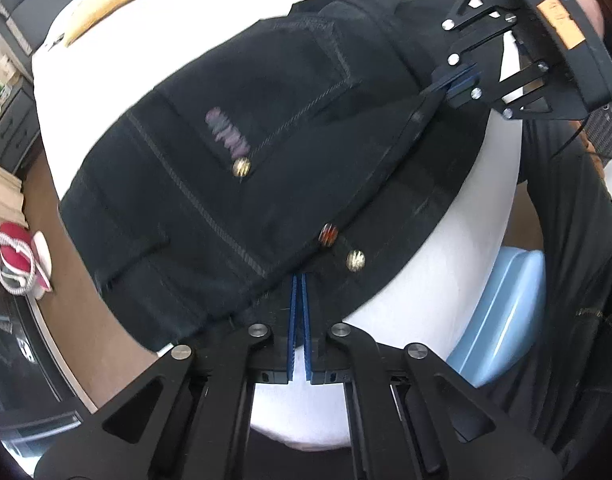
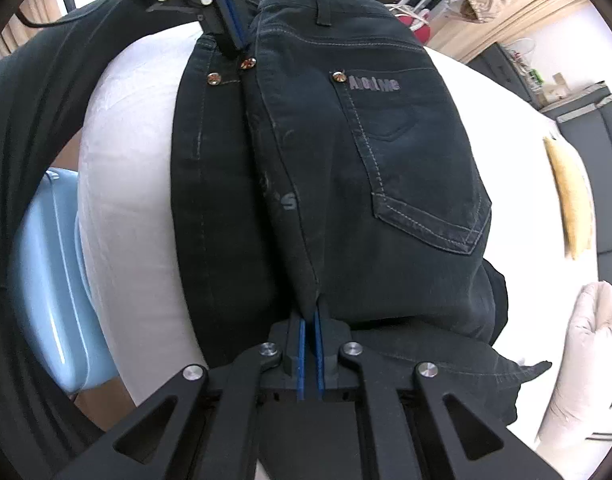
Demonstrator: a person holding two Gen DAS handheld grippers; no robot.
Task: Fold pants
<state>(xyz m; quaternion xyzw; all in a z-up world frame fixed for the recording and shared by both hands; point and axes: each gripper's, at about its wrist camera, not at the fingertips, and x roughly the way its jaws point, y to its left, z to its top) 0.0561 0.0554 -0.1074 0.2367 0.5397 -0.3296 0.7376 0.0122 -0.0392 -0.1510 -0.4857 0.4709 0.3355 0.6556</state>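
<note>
Black jeans (image 1: 233, 152) lie ahead; my left gripper (image 1: 299, 280) and right gripper (image 2: 310, 316) each clamp their edge.

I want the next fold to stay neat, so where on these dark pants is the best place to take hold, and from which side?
Grip the pants along the doubled edge nearest the person, from above. The left gripper pinches it by the waistband rivets, the right gripper at the crotch end. That edge lies straight and raised, so both layers probably lift together.
</note>
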